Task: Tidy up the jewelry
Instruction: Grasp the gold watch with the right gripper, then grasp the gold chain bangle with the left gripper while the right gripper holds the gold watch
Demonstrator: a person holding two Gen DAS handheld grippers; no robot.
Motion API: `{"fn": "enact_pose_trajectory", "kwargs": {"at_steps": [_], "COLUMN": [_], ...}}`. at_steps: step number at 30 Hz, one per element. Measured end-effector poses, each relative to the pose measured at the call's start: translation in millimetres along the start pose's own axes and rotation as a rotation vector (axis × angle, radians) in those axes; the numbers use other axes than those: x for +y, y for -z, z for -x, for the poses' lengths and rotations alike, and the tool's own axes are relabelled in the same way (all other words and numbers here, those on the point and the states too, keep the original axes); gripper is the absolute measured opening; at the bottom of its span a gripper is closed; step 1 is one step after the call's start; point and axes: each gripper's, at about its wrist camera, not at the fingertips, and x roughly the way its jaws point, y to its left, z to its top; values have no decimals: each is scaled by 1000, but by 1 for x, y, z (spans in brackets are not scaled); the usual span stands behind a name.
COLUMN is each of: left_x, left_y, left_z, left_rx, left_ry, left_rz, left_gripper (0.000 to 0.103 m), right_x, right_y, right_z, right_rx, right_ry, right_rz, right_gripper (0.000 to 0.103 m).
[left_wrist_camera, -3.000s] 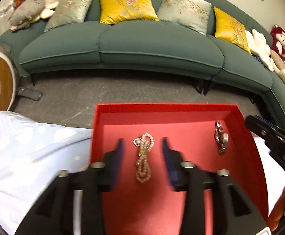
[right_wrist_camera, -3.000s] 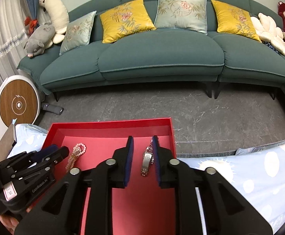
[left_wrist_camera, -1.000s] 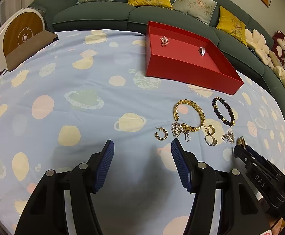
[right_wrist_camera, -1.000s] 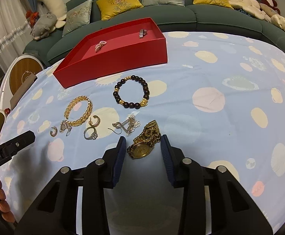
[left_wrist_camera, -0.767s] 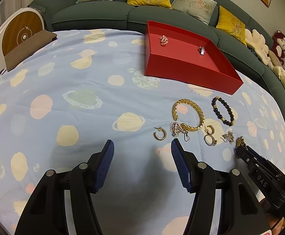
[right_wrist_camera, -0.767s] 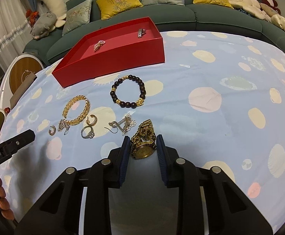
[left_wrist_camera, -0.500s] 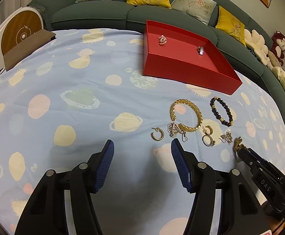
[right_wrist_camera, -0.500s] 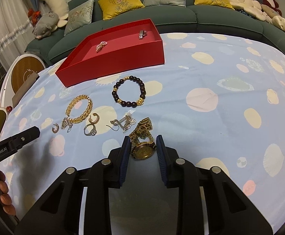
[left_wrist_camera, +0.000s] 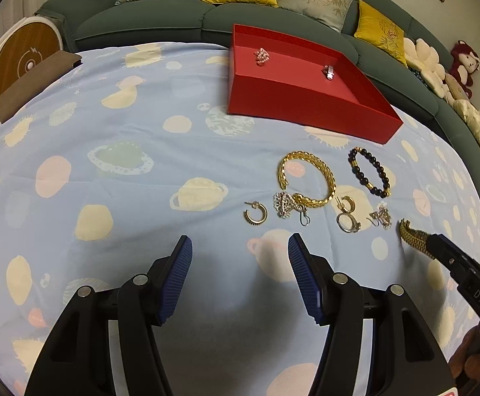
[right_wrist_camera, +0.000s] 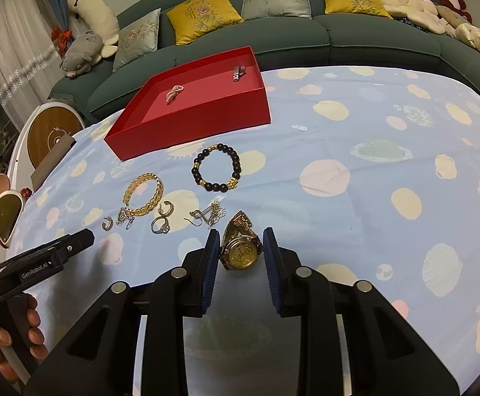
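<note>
My right gripper (right_wrist_camera: 241, 241) is shut on a gold watch (right_wrist_camera: 241, 249), its pads against both sides of the case, just above the blue tablecloth. My left gripper (left_wrist_camera: 240, 250) is open and empty above the cloth, short of the jewelry row. In front of it lie a gold hoop earring (left_wrist_camera: 255, 215), a silver brooch (left_wrist_camera: 284, 204), a gold braided bangle (left_wrist_camera: 306, 181), a ring (left_wrist_camera: 346, 222) and a dark bead bracelet (left_wrist_camera: 368, 172). The red tray (left_wrist_camera: 302, 107) at the far side holds a pearl piece (left_wrist_camera: 262, 56) and a silver watch (left_wrist_camera: 329, 72).
A green sofa (right_wrist_camera: 273, 39) with cushions curves behind the table. A round wooden device (left_wrist_camera: 25, 61) and a brown pad (left_wrist_camera: 32, 89) sit at the left edge. The right side of the cloth (right_wrist_camera: 405, 165) carries no objects.
Both grippers came back from the red tray to the near side of the table. My right gripper closed around the gold watch and lifted it slightly. The left gripper stayed open.
</note>
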Motion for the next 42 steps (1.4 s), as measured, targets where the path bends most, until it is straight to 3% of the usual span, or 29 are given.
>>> {"fn": "enact_pose_trajectory", "kwargs": {"at_steps": [14,20,22,27,32,37,39,42], "left_x": [-10,-36,-45,-59,-63,-70,-72,-71], "left_y": [-10,-18,-19,-29,-37,-37,-38,-39], "left_z": [-11,-19,-23,-33,-49,-58,-60,-59], "left_rx": [-47,-39,-43,-70,-45,-60,-63,-69], "left_ry": [-16,41,46,24,22,-37,-41,-43], "left_rz": [-25,-92,-117,-155,-115,-134,-136,-136], "left_gripper": [58,58,65,68,68,68,66,54], "right_x": [-4,-2,-1,-2,-5,-7,-9,-11], "right_y": [1,2,1,1,0,-1,-1,-2], "right_z": [5,4,3,2,-1,1,1,3], "right_rx": [0,4,5,4,9,6,4,1], "right_ry": [-7,-14,-16,-17,-17,-19,-19,-20], "right_rz": [-2,-1,-3,-5,-16,-21,-25,-31], "right_gripper": [26,26,26,26,26,26,26,26]}}
